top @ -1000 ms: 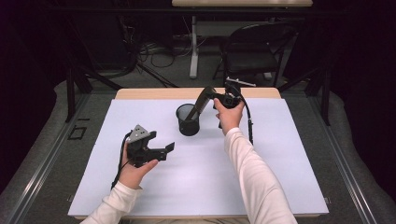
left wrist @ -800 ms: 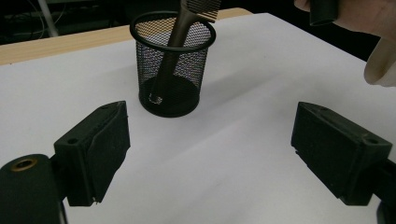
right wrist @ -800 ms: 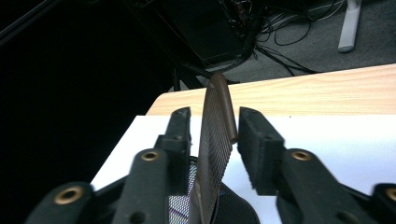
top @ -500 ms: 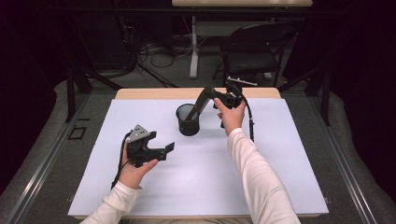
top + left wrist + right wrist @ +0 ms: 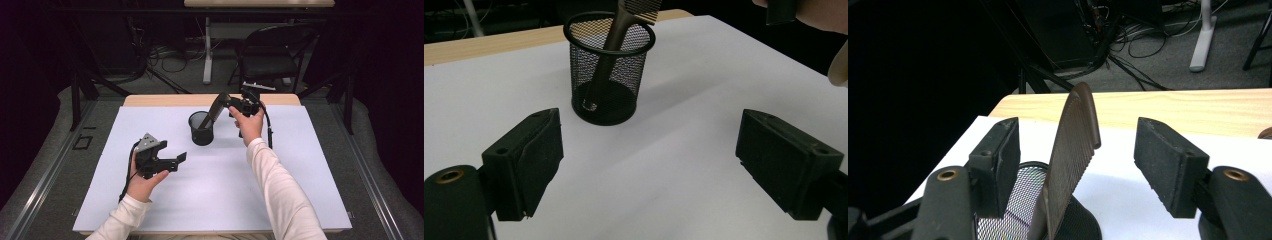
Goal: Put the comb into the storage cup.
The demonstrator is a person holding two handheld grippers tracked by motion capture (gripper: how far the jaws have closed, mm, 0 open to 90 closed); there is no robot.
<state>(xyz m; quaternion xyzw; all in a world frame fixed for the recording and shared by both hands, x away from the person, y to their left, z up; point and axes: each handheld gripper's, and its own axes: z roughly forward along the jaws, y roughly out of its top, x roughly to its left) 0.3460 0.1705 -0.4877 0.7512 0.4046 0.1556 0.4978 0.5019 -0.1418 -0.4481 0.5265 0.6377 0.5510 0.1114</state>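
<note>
High view: we see the comb [image 5: 216, 107] leaning in the mesh cup [image 5: 201, 128] at the far middle of the white sheet [image 5: 300, 175]; right gripper [image 5: 235, 102] just beside its top, left gripper [image 5: 172, 159] well apart.

Left gripper view: jaws wide, empty; handle rests on cup floor.

Right gripper view: jaws spread, comb between, untouched.
</note>
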